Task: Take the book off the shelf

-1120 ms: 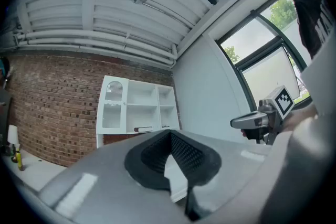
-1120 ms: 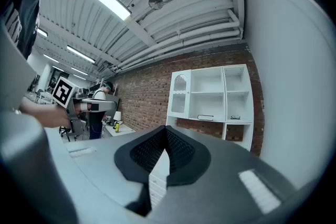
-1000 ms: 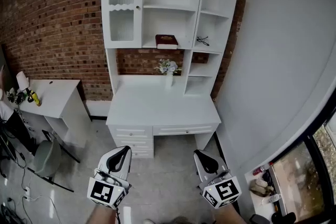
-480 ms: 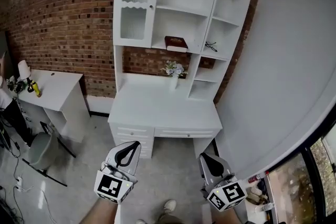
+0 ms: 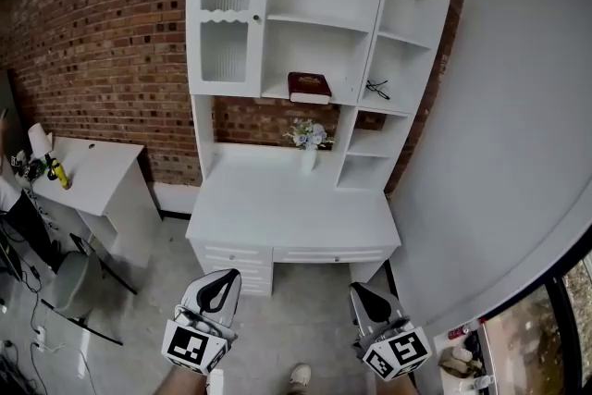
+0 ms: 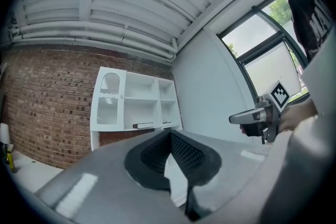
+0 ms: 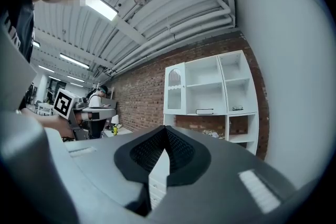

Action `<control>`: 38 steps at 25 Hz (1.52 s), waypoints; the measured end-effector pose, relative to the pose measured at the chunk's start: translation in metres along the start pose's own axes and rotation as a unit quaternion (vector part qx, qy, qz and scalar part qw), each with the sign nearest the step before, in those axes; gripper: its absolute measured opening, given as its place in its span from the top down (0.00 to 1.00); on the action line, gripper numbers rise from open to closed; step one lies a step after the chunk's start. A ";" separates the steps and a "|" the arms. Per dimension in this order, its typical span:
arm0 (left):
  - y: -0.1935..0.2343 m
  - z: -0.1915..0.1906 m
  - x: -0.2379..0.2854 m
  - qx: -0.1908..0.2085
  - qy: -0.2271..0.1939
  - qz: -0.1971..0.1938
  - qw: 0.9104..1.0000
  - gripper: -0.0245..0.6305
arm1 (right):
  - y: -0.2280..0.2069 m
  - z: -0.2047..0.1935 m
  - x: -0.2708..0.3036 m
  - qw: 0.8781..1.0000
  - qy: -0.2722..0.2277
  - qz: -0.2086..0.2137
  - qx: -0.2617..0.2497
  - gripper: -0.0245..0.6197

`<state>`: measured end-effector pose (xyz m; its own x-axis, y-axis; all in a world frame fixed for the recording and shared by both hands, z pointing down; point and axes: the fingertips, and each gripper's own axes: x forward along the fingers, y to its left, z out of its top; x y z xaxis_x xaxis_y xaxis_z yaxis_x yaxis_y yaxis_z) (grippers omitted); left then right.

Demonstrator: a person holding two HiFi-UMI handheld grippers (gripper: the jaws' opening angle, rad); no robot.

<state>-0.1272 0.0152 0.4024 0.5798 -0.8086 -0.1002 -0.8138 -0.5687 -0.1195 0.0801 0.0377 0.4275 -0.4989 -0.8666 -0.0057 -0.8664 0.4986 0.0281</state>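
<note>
where a red brick wall [image 5: 102, 42] backs the room, a white surface [image 5: 287, 199] with drawers carries a vase of flowers [image 5: 308, 143] at its back edge. above it, a white shelf unit [image 5: 319, 18] holds the dark red book [image 5: 309, 87], lying flat on the middle shelf, with spectacles [image 5: 376, 89] in the compartment just right of it. the left tongs [image 5: 225, 277] and right tongs [image 5: 357, 290] hover low in front, both clenched on nothing, well apart from the book.
</note>
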 end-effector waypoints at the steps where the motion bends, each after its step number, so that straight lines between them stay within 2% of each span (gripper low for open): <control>1: 0.004 0.000 0.009 0.001 0.001 0.003 1.000 0.95 | -0.010 0.000 0.008 1.000 0.001 0.001 -0.001 0.92; 11: 0.036 -0.019 0.088 -0.004 0.011 0.017 1.000 0.95 | -0.084 0.022 0.066 1.000 -0.020 0.008 -0.004 0.92; 18: 0.036 -0.005 0.135 -0.005 -0.004 0.016 1.000 0.95 | -0.117 0.028 0.085 0.999 -0.025 0.028 -0.002 0.92; 24: 0.035 -0.005 0.170 -0.012 -0.009 0.039 0.999 0.95 | -0.149 0.028 0.094 0.999 -0.029 0.045 -0.003 0.92; 32: 0.028 -0.023 0.186 -0.014 0.033 0.041 0.998 0.96 | -0.181 0.023 0.105 0.998 -0.035 0.054 0.014 0.92; 38: 0.041 -0.024 0.173 -0.022 0.032 0.059 0.998 0.95 | -0.177 0.018 0.118 0.997 -0.029 0.073 0.019 0.92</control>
<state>-0.0611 -0.1514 0.4039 0.4769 -0.8776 -0.0486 -0.8782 -0.4735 -0.0672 0.1744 -0.1521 0.4036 -0.6199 -0.7822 -0.0628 -0.7835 0.6213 -0.0046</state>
